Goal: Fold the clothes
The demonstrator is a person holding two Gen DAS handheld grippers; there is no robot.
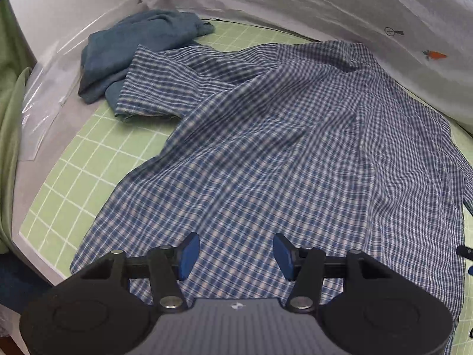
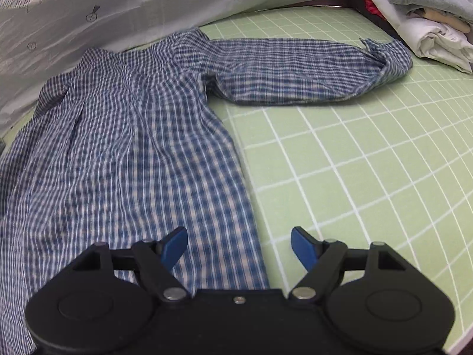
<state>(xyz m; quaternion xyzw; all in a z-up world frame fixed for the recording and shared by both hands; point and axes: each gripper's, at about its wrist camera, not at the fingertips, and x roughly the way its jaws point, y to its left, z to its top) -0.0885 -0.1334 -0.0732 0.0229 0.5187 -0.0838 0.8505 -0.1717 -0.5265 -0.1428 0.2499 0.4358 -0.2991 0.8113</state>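
Green gridded mat (image 2: 354,148) bears a rumpled checked shirt (image 1: 266,153); both tools spread, empty.

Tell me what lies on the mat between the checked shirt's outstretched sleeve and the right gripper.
Nothing: in the right wrist view, only bare green grid mat lies between the outstretched sleeve of the checked shirt and the open right gripper.

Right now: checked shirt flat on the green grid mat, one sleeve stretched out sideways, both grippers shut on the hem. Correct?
Not quite. Both grippers are open, gripping nothing: the left gripper and right gripper show clear gaps in their wrist views. The shirt, mat and sleeve are as described.
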